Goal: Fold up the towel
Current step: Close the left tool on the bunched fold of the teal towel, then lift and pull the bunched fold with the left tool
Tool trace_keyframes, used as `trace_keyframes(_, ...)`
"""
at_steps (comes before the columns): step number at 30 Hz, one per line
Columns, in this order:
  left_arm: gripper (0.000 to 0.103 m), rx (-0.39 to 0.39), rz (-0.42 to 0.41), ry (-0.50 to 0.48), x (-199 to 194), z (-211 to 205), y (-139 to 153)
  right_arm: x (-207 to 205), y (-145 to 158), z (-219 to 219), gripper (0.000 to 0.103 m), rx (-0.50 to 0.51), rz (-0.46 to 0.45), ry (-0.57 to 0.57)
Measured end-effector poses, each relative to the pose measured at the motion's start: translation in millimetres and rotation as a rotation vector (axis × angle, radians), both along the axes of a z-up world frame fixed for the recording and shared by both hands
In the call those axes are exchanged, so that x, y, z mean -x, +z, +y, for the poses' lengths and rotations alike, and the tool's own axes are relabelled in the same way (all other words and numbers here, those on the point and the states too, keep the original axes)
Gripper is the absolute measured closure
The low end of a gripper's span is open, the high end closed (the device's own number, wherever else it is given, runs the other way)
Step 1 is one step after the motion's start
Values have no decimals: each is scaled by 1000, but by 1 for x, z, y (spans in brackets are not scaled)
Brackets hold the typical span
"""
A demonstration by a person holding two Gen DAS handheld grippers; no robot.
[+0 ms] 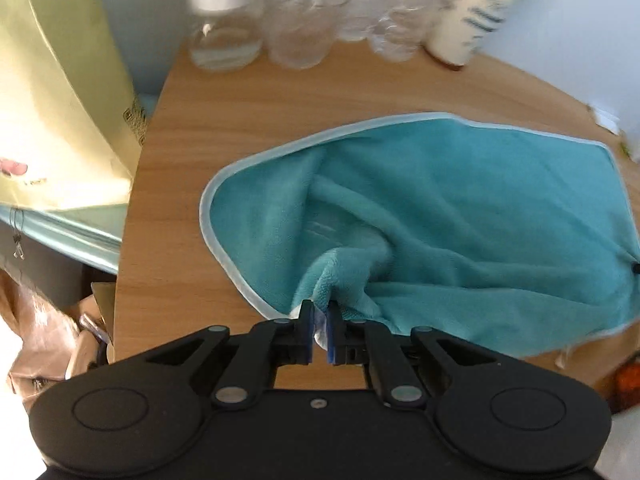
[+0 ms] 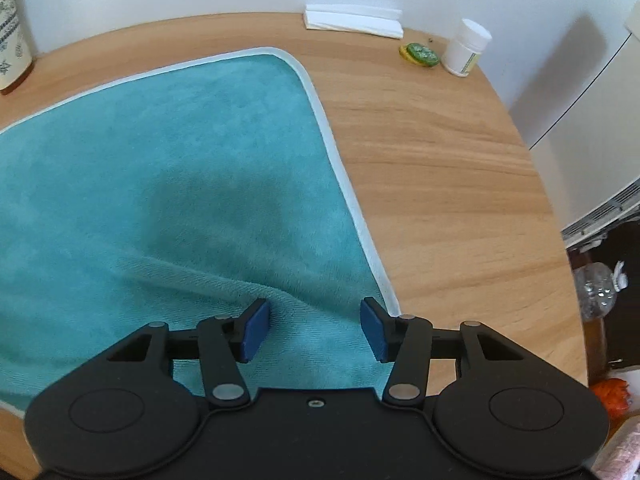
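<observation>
The left gripper (image 1: 319, 330) has its jaws pinched narrow on a bunched near edge of the teal towel (image 1: 460, 216), lifting it into a small peak, while the right gripper (image 2: 314, 330) holds its jaws wide apart just above the towel (image 2: 168, 184) near its white-trimmed right edge, gripping nothing. The towel lies spread and rumpled across the wooden worktop (image 2: 440, 168). At the worktop's far side stand blurred clear jars (image 1: 228, 32), a white bottle (image 2: 466, 48) and folded white paper (image 2: 354, 20).
</observation>
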State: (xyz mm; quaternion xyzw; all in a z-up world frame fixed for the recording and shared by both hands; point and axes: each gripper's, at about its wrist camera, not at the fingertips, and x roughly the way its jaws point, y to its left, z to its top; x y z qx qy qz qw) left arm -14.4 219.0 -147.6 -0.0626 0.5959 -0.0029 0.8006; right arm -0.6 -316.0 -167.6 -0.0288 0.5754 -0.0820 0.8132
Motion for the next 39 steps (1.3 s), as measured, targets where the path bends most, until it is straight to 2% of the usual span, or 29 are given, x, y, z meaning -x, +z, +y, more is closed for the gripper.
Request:
trace_keyframes(3, 96, -3, -32, -10, 3, -1, 5, -1, 6, 10, 48, 22, 12, 37)
trace_keyframes(5, 92, 7, -35, -11, 12, 2, 10, -2, 10, 17, 48, 37, 21, 62)
trace_keyframes(7, 75, 24, -46, -16, 23, 4, 14, -3, 14, 23, 48, 52, 29, 87)
trace_keyframes(8, 72, 61, -50, -21, 33, 6, 18, -3, 16, 26, 48, 59, 33, 99)
trace_keyframes(10, 69, 78, -51, -39, 45, 6, 20, -3, 23, 33, 47, 59, 31, 119)
trace_keyframes(13, 69, 88, -33, -53, 56, 1, 17, -3, 40, 46, 46, -5, 7, 147)
trace_keyframes(18, 69, 189, -42, 31, 55, -6, -2, -7, 45, 68, 46, -69, 13, 207)
trace_keyframes(20, 69, 203, -51, 79, 53, -6, -6, -9, 43, 75, 46, -80, 26, 231)
trace_keyframes(24, 69, 182, -94, 115, 49, -3, -13, -10, 34, 82, 46, -58, 44, 274)
trace_keyframes(26, 69, 211, -73, 147, 47, 2, -17, -10, 31, 80, 46, -50, 56, 260)
trace_keyframes(31, 69, 148, -103, 105, 55, -3, -9, -10, 24, 74, 46, -32, 74, 252)
trace_keyframes(37, 70, 238, -116, 145, 40, 5, -19, -6, 12, 66, 46, -25, 110, 210)
trace_keyframes(38, 72, 257, -121, 139, 36, 4, -20, -4, 11, 67, 46, -17, 110, 216)
trace_keyframes(39, 87, 275, -127, 132, 32, 3, -22, -3, 11, 68, 46, -8, 111, 221)
